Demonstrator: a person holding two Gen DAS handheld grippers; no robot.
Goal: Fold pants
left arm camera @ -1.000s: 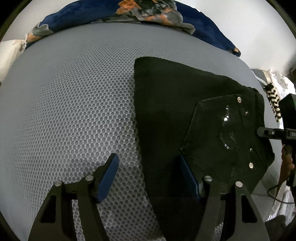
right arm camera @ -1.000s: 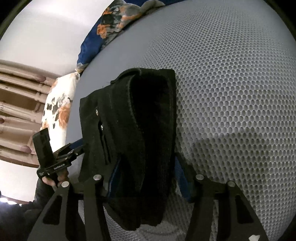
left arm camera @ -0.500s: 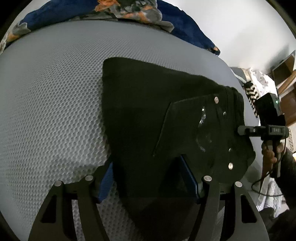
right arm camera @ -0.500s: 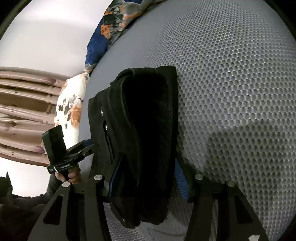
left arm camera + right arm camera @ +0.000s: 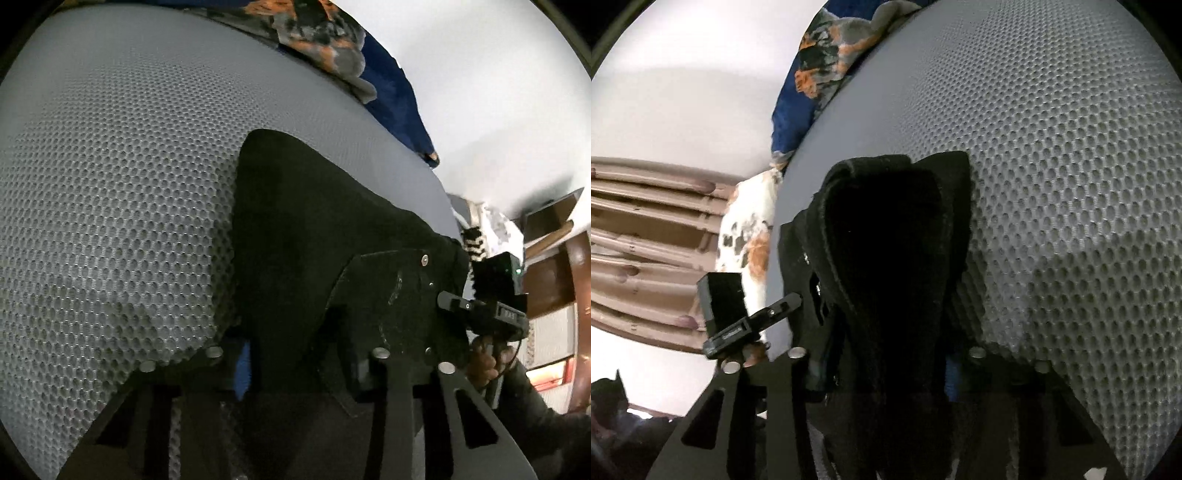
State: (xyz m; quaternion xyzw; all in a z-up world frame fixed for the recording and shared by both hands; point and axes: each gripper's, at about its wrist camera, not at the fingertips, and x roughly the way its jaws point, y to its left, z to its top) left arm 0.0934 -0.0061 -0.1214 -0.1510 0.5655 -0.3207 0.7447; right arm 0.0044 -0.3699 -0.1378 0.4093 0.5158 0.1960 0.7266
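Note:
The black pants [image 5: 317, 236] lie folded on a grey mesh mattress [image 5: 110, 184], back pocket with rivets [image 5: 399, 295] facing up. My left gripper [image 5: 303, 369] straddles the near edge of the pants, its blue pads mostly hidden by cloth, and looks shut on it. In the right wrist view the pants [image 5: 886, 258] hang in thick folds between the fingers of my right gripper [image 5: 886, 373], which is shut on them and lifts that end. Each gripper shows in the other's view: the right gripper [image 5: 487, 314] at the pants' far side, the left gripper [image 5: 750, 325] beside the mattress edge.
A blue floral blanket [image 5: 332, 48] is bunched at the head of the mattress. A white floral pillow [image 5: 746, 236] lies beyond the mattress edge. Wooden furniture [image 5: 554, 258] stands at the right. A white wall is behind.
The left gripper has slid over the pants' near edge and closed on it. Both grippers have lifted and tilted, raising the pants' near end off the mattress.

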